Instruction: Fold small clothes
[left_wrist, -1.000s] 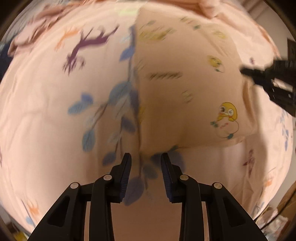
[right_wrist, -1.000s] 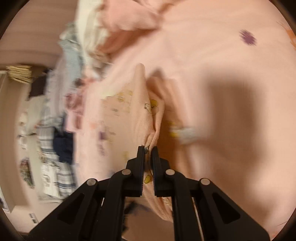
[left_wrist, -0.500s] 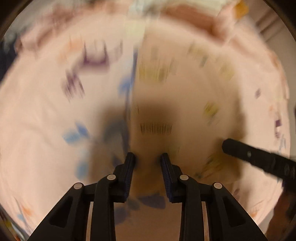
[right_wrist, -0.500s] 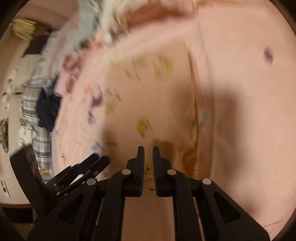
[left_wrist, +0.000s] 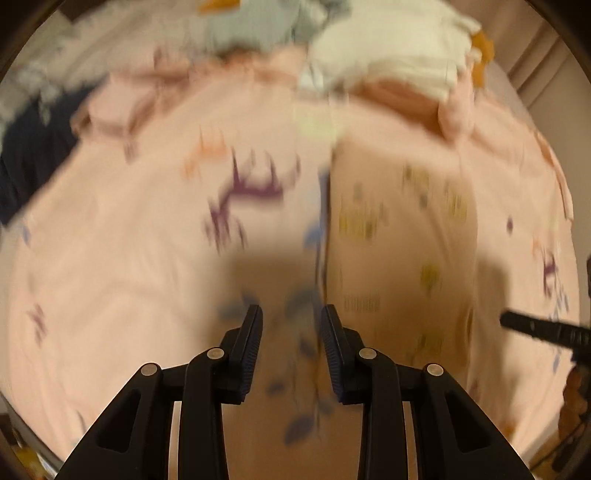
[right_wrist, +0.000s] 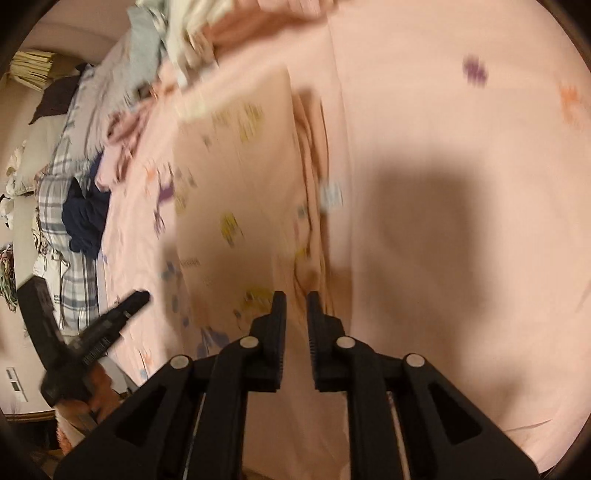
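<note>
The left gripper (left_wrist: 291, 328) is hanging spread and empty over the bed sheet (left_wrist: 122, 258). The right gripper (right_wrist: 296, 314) is opening, nothing between its jaws, the folded pink garment (right_wrist: 236, 192) lying just ahead of it.

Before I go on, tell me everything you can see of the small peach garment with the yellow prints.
The peach garment lies flat on the pink bedsheet, folded into a long rectangular panel of soft knit-looking fabric. Blurred yellow cartoon prints dot it; a small white tag shows at its layered right edge. Neither hand-held gripper holds it: the left hand-held gripper hangs open beside it, and the right hand-held gripper, jaws opening, is empty.
</note>
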